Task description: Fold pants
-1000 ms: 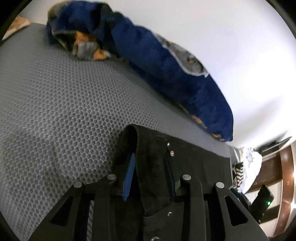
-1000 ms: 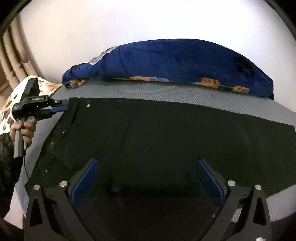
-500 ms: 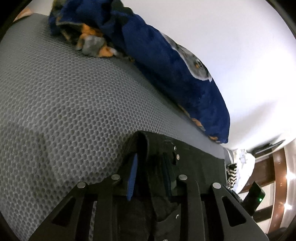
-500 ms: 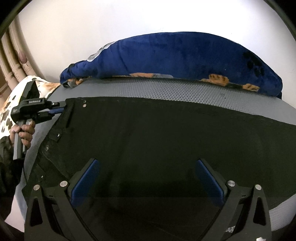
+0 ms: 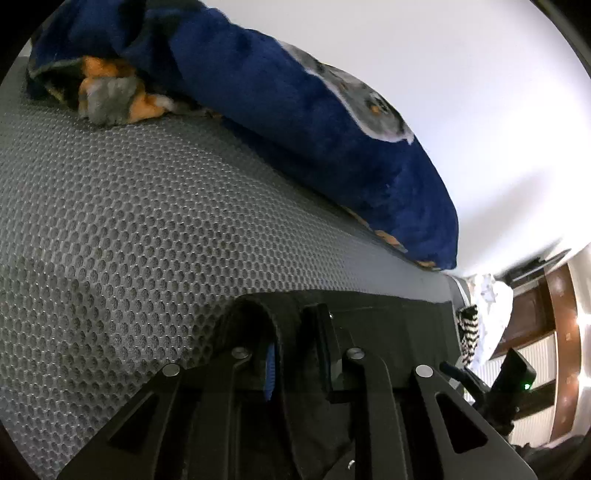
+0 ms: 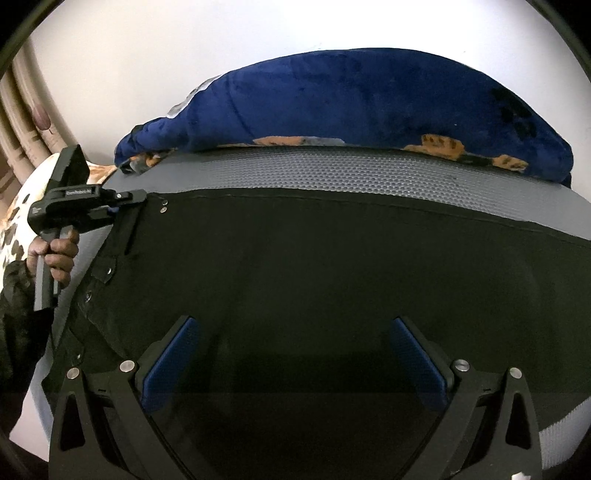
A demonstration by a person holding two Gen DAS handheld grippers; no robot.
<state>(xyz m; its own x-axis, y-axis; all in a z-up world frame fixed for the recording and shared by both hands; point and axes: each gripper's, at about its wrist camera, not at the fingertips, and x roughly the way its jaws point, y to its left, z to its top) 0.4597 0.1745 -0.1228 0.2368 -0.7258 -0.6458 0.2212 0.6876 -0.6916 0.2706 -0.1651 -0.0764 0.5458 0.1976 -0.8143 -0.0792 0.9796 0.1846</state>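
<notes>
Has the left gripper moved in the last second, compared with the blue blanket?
Yes. In the right wrist view, the left gripper, shut on the pants waistband corner, has moved toward the blanket, pulling that corner farther up the grey mattress.

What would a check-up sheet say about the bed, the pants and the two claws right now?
Surface: grey honeycomb-mesh mat, partly covered by the pants.
Job's things: black pants spread flat, not yet folded, waistband toward the left claw.
Clutter: blue plush blanket with orange patches bunched along the mat's far edge by the wall.
Grippers: left claw shut on the pants' waistband corner; right claw open, over the pants, holding nothing.
Cables: nothing seen.
Surroundings: white wall; beige curtain in the right wrist view; brown wooden furniture in the left wrist view.
</notes>
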